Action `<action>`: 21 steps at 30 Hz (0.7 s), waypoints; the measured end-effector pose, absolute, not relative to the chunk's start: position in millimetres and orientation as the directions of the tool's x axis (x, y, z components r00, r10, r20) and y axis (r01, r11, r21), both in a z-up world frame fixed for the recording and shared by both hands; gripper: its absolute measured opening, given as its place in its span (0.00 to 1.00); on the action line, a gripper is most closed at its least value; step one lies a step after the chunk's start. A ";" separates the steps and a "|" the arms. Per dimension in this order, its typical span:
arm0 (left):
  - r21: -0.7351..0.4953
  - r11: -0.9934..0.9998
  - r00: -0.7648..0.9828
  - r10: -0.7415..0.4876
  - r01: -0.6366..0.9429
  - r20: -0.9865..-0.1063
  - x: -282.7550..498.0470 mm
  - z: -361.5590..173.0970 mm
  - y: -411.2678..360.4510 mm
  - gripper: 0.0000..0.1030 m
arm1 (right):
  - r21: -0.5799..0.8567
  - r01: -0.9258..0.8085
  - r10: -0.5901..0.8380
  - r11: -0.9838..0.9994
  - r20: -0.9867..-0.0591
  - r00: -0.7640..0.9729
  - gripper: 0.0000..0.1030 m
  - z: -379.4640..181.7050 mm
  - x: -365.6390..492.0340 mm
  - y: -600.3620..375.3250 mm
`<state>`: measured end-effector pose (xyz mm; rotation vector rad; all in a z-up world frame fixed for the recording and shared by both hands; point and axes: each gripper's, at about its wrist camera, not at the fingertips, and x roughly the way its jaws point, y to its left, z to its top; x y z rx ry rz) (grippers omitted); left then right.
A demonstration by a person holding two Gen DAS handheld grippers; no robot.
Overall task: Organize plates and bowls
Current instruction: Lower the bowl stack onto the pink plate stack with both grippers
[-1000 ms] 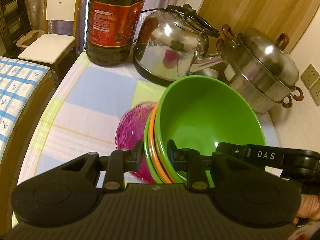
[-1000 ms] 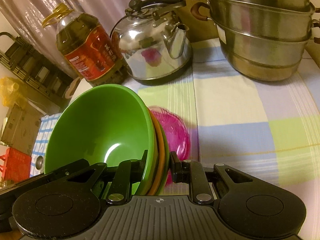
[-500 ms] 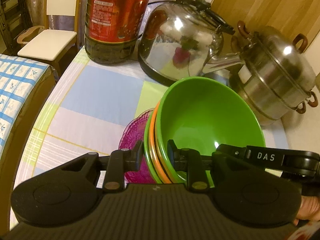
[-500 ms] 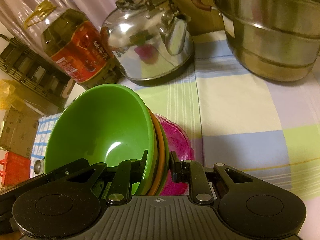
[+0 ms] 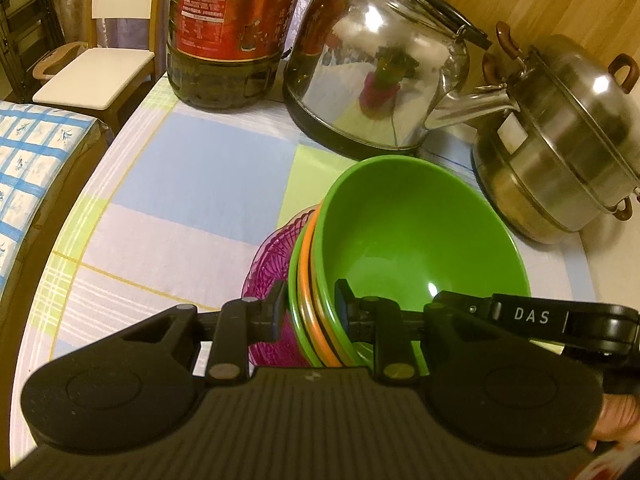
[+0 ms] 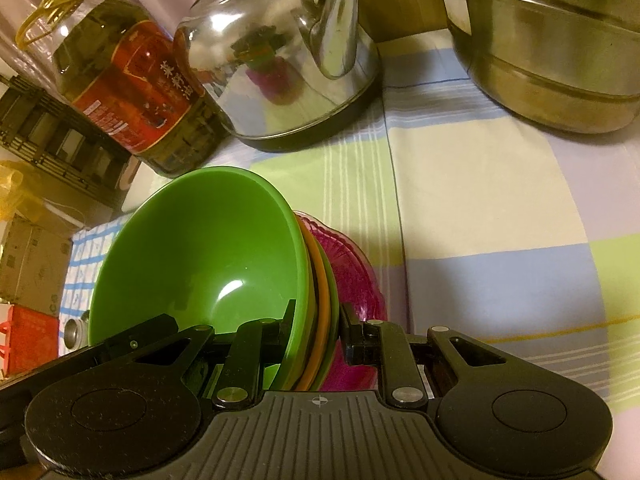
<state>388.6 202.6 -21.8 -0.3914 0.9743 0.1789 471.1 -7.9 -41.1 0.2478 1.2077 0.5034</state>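
1. Since a second ago the kettle (image 5: 376,76), the oil bottle (image 5: 228,28) and the steamer pot (image 5: 560,152) have grown larger and slid up in both wrist views, and more of the checked tablecloth (image 5: 192,184) lies close below: both hands have carried the load down and toward the back of the table.
2. The load is the same as before, a nested bowl stack (image 5: 400,240): green bowl on top, an orange rim and another green rim under it, and a ribbed magenta glass bowl (image 5: 268,264) at the bottom.
3. The left gripper (image 5: 312,308) is clamped on the stack's rim on one side, one pad inside the top green bowl and the other outside against the lower rims.
4. The right gripper (image 6: 314,328) pinches the opposite rim the same way; its black body shows across the bowl in the left view.
5. The relation that matters: the stack hangs between the two grippers, its mouth facing up, and the bare cloth lies straight under it, in front of the kettle and between bottle and pot.
6. Whether the magenta base already touches the cloth I cannot tell; it looks very near.
7. My judgement: neither hand is nearer, so both should sink evenly to keep the stack level, then let go together.
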 end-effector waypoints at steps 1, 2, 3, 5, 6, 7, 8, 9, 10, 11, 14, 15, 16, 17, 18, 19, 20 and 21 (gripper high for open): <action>-0.241 0.916 0.554 -0.026 -0.321 -0.832 389.6 -22.6 202.9 0.22 | 0.442 -0.238 0.496 0.865 -0.828 0.263 0.19 -41.4 470.8 -7.6; -0.242 0.916 0.553 -0.025 -0.322 -0.833 390.3 -23.4 203.5 0.22 | 0.443 -0.237 0.496 0.865 -0.828 0.262 0.19 -42.2 471.2 -7.5; -0.241 0.916 0.553 -0.025 -0.321 -0.833 391.2 -24.2 203.7 0.22 | 0.443 -0.237 0.496 0.864 -0.828 0.261 0.19 -42.9 471.7 -7.3; -0.240 0.916 0.552 -0.024 -0.322 -0.834 392.1 -25.8 204.5 0.22 | 0.444 -0.238 0.497 0.864 -0.828 0.259 0.19 -43.9 472.2 -7.0; -0.240 0.915 0.551 -0.025 -0.323 -0.834 392.0 -26.6 205.4 0.22 | 0.444 -0.238 0.497 0.864 -0.829 0.258 0.19 -44.4 472.0 -6.8; -0.240 0.915 0.550 -0.025 -0.324 -0.835 392.0 -27.5 205.9 0.22 | 0.444 -0.238 0.496 0.864 -0.829 0.258 0.19 -44.8 471.6 -6.4; -0.241 0.915 0.549 -0.025 -0.324 -0.835 392.1 -28.1 206.2 0.22 | 0.445 -0.237 0.497 0.864 -0.829 0.256 0.19 -45.6 471.7 -6.1; -0.241 0.914 0.548 -0.026 -0.325 -0.836 392.3 -29.1 206.7 0.22 | 0.444 -0.238 0.497 0.864 -0.830 0.255 0.19 -46.3 471.8 -5.7; -0.240 0.915 0.547 -0.026 -0.324 -0.836 392.2 -30.1 207.0 0.22 | 0.443 -0.239 0.496 0.864 -0.830 0.254 0.19 -47.1 472.1 -5.2; -0.241 0.915 0.548 -0.026 -0.324 -0.836 392.5 -31.4 207.4 0.22 | 0.442 -0.239 0.495 0.864 -0.831 0.252 0.19 -47.8 472.4 -4.7; -0.245 0.915 0.557 -0.026 -0.322 -0.830 392.7 -33.1 208.2 0.22 | 0.442 -0.240 0.495 0.864 -0.832 0.251 0.19 -49.1 473.6 -3.1; -0.247 0.914 0.557 -0.028 -0.322 -0.830 392.8 -33.2 208.9 0.22 | 0.441 -0.243 0.495 0.864 -0.832 0.252 0.19 -49.2 474.1 -2.5; -0.248 0.914 0.558 -0.029 -0.322 -0.829 393.2 -33.2 209.3 0.22 | 0.439 -0.245 0.494 0.864 -0.832 0.252 0.19 -49.1 474.4 -2.3; -0.246 0.915 0.558 -0.028 -0.320 -0.829 393.1 -33.2 209.0 0.22 | 0.439 -0.246 0.494 0.864 -0.832 0.252 0.19 -49.3 474.7 -1.9; -0.243 0.916 0.556 -0.027 -0.319 -0.830 393.4 -33.4 208.8 0.22 | 0.439 -0.246 0.495 0.864 -0.832 0.252 0.19 -49.3 474.9 -1.5; -0.242 0.916 0.555 -0.026 -0.319 -0.831 392.9 -33.5 208.6 0.22 | 0.439 -0.247 0.494 0.864 -0.832 0.251 0.19 -49.5 474.9 -1.4; -0.241 0.917 0.554 -0.026 -0.319 -0.832 392.7 -34.2 208.5 0.21 | 0.438 -0.249 0.495 0.864 -0.833 0.249 0.19 -49.9 474.7 -1.5; -0.241 0.917 0.553 -0.027 -0.318 -0.833 392.6 -34.6 208.2 0.21 | 0.440 -0.247 0.496 0.863 -0.833 0.246 0.19 -50.8 474.5 -2.2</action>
